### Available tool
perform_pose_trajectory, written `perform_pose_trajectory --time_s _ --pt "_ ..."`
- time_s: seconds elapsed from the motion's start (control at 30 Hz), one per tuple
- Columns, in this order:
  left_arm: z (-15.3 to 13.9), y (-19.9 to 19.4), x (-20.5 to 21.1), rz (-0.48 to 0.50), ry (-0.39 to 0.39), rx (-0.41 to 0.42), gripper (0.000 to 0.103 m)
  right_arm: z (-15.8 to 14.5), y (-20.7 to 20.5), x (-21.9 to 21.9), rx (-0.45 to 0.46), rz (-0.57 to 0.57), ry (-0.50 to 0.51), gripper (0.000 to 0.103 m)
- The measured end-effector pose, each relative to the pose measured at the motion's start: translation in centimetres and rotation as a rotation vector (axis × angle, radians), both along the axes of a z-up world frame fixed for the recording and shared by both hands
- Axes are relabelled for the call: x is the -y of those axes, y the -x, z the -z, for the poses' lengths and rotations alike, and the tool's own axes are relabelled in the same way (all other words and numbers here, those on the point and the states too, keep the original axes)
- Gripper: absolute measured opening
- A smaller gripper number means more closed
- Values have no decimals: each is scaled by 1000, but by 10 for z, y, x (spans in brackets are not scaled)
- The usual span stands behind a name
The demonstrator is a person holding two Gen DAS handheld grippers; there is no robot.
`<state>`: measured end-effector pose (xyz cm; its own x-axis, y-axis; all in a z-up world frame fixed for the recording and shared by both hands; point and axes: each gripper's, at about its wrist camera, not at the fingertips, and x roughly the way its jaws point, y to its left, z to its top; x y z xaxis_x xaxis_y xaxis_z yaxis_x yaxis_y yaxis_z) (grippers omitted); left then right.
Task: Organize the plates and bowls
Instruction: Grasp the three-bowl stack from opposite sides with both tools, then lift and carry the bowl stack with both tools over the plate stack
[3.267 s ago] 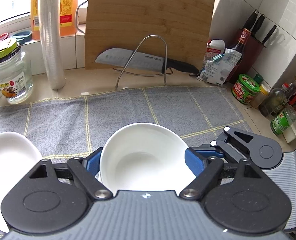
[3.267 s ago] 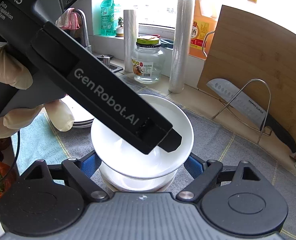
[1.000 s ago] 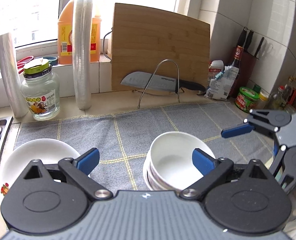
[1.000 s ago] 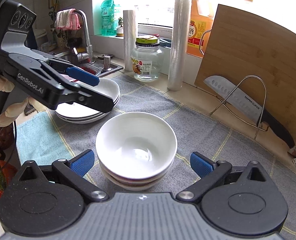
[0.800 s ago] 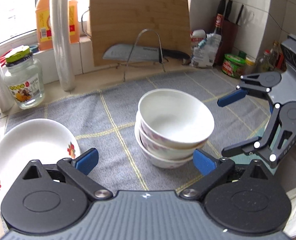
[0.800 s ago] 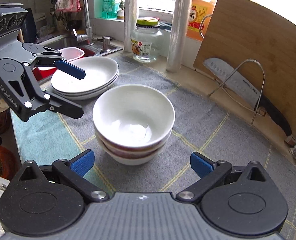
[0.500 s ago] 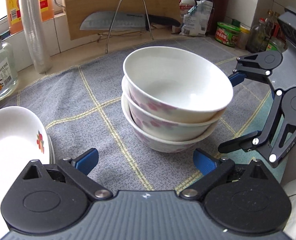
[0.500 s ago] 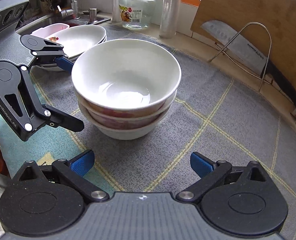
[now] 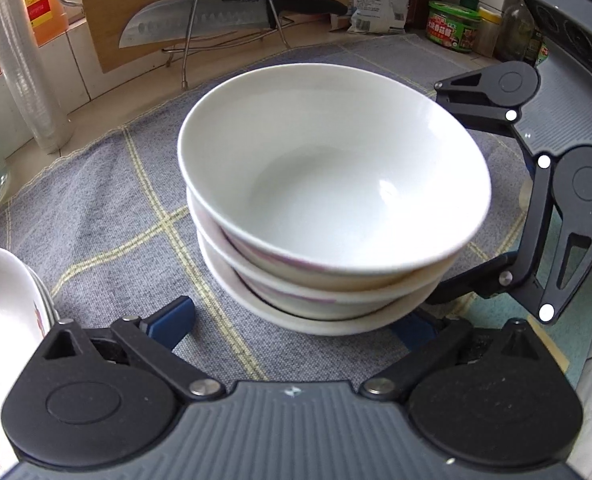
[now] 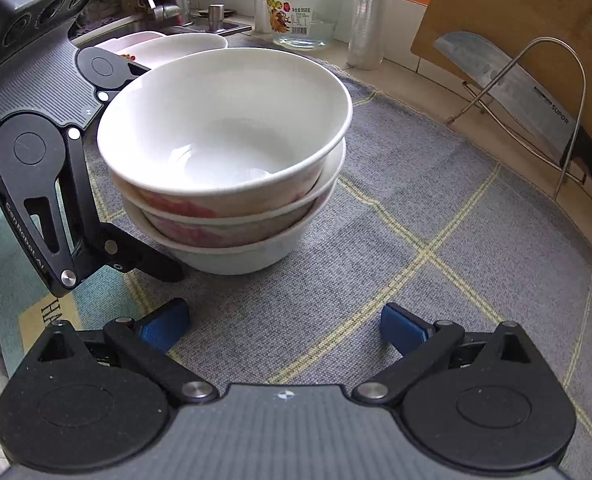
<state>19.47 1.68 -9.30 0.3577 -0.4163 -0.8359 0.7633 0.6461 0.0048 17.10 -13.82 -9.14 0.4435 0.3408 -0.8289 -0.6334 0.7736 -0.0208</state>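
bowl stack (image 9: 327, 200): three white bowls nested, pink pattern on the outer walls, upright on the grey mat (image 9: 108, 216); top bowl sits slightly tilted, inside empty.
stack position: mid-mat, between the two grippers, in front of the knife rack (image 9: 232, 20).
left gripper (image 9: 292, 320): jaws spread wide and have just been opening further; the lower part of the bowl stack sits between the blue pads (image 9: 172, 320), pads not pressing on it. The right-hand pad is mostly hidden behind the bottom bowl. Holds nothing.
right gripper (image 10: 284, 326): jaws wide apart, only bare mat between the pads; stack lies ahead and to the left of it in its own view, not touching. Holds nothing.
grippers relative: each shows in the other's view, one either side of the stack, both low near the mat; in the right wrist view the left gripper's lower finger reaches to the base of the bottom bowl, contact unclear.
plates (image 10: 176, 46): white stack behind the bowls near the sink; in the left wrist view at the left edge, red motif on the rim.
knife (image 9: 224, 12): on the wire rack, against the wooden cutting board (image 10: 535, 8).
glass jar (image 10: 303, 12): upright by the window ledge, beside the clear film roll (image 10: 365, 16).
right of mat: green-lidded jar (image 9: 451, 26), bottles, a packet.
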Motion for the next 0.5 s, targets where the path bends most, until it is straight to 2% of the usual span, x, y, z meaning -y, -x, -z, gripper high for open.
perform_pose_trajectory --time_s 0.27,0.5 --pt "2 1 -1 18 19 15 103 -1 -5 0 -8 -78 10 103" --pt "3 -1 -2 79 35 26 103 -1 -5 1 -1 -81 4 103"
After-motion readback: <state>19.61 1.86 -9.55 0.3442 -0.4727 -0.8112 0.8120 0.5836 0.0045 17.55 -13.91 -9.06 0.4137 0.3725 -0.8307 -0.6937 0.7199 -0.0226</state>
